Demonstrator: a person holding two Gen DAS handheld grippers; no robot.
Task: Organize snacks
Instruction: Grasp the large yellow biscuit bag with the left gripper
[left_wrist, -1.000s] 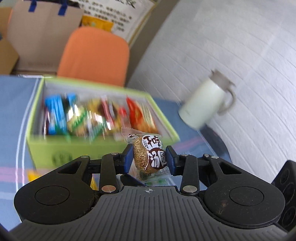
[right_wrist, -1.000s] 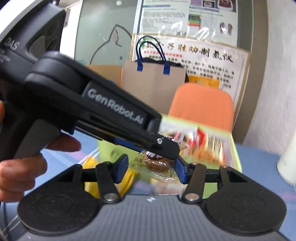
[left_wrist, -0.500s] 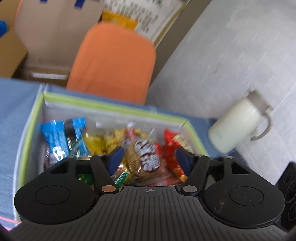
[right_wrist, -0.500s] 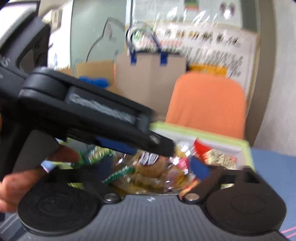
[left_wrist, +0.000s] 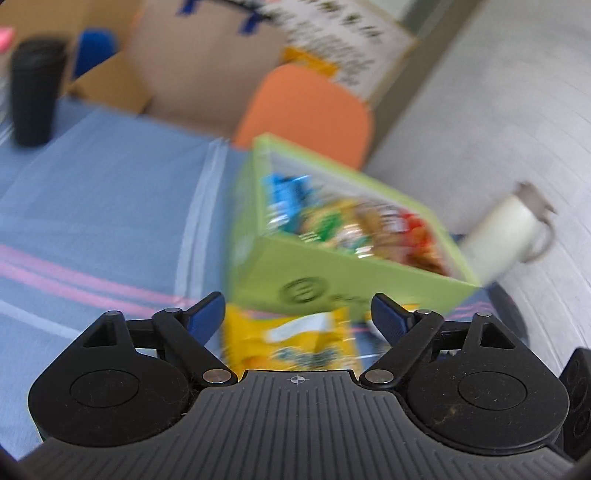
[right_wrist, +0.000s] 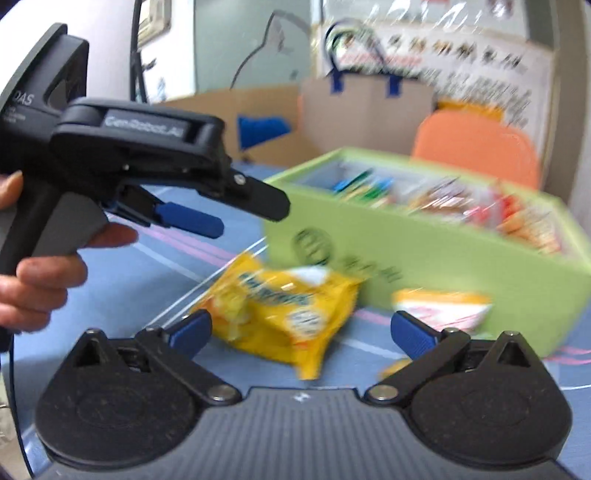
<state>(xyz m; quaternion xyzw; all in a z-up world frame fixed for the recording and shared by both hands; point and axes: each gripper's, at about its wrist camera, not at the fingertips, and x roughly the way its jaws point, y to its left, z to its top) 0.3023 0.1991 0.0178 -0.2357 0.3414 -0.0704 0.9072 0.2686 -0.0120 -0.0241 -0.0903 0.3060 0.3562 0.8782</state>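
**A:** Left wrist view: what are you seeing?

**B:** My left gripper (left_wrist: 297, 312) has just been opening and its jaws stand apart with nothing between them. The yellow snack bag (left_wrist: 295, 341) lies flat on the blue tablecloth (left_wrist: 103, 206), just ahead of the fingertips and between them. The green box (left_wrist: 343, 280), packed with snacks, sits just beyond it. I judge I'm lined up over the bag because it's next to go in.

**A:** And the right wrist view?

**B:** My right gripper (right_wrist: 301, 330) has also just been opening: jaws wide, empty. The bag's long axis runs from near my left finger across and away toward the box. A smaller orange-white packet (right_wrist: 441, 306) lies past my right finger, against the box wall.
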